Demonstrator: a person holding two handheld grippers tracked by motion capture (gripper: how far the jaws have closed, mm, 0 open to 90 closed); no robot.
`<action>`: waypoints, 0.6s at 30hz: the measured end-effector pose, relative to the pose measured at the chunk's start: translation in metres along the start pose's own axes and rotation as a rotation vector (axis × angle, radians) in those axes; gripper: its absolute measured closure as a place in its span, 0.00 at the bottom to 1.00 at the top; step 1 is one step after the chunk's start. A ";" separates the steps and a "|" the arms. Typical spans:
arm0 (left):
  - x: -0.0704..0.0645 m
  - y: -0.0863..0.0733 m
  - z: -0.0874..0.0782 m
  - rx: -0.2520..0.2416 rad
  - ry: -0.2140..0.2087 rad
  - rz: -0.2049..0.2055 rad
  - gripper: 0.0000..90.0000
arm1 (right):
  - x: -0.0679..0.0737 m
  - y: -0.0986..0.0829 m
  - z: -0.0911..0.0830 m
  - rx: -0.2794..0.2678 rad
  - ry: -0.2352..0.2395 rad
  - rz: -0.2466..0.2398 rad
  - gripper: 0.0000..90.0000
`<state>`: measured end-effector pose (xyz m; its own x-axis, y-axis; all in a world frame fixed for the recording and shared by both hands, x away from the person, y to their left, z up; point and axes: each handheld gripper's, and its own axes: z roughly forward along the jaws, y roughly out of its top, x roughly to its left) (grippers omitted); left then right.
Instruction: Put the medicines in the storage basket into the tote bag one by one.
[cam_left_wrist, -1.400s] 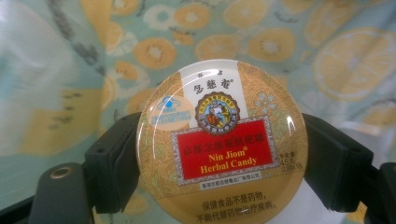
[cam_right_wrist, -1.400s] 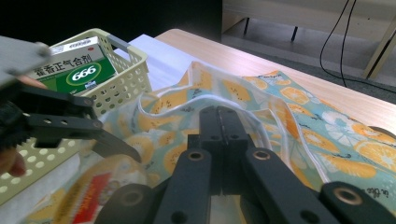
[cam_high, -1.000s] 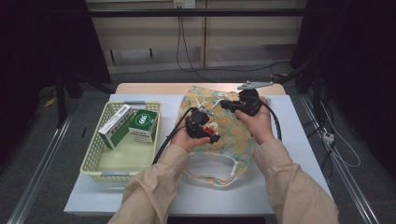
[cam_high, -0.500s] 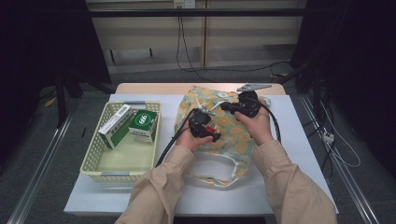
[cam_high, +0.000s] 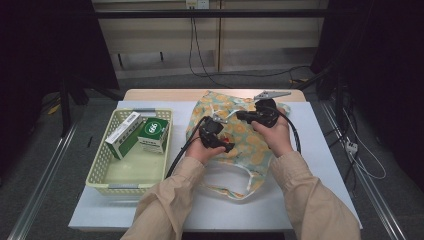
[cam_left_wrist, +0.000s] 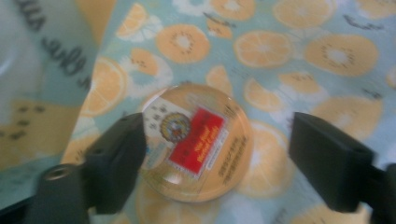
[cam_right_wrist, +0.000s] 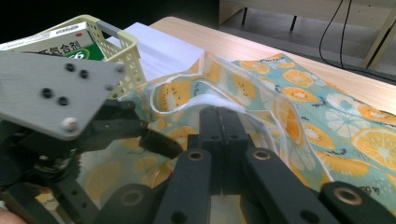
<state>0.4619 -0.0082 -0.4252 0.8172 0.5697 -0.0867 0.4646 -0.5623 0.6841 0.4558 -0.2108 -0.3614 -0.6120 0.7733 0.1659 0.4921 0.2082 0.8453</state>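
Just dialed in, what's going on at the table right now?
A person is working on an orange-print bag with two handheld grippers. The right gripper is shut on the bag's clear rim, holding the mouth up. The left gripper is open, its jaws either side of a round tin lying on the fabric. Two boxes sit in the basket.

White-topped desk with a wooden far edge. Lying directly on it: a pale yellow basket at left and an orange-slice print bag at centre, well apart.
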 end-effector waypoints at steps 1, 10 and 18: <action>-0.001 -0.002 -0.001 0.011 -0.012 0.002 0.29 | 0.000 -0.001 0.000 0.001 0.001 0.003 1.00; -0.016 -0.013 -0.019 0.055 -0.068 0.028 0.90 | -0.002 -0.001 -0.001 -0.005 -0.004 0.010 1.00; -0.006 -0.021 -0.003 0.140 0.006 -0.023 1.00 | -0.002 -0.001 -0.002 -0.004 0.000 0.012 1.00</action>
<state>0.4459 0.0018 -0.4376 0.8039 0.5868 -0.0969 0.5267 -0.6268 0.5742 0.4556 -0.2142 -0.3617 -0.6057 0.7760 0.1760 0.4973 0.1965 0.8450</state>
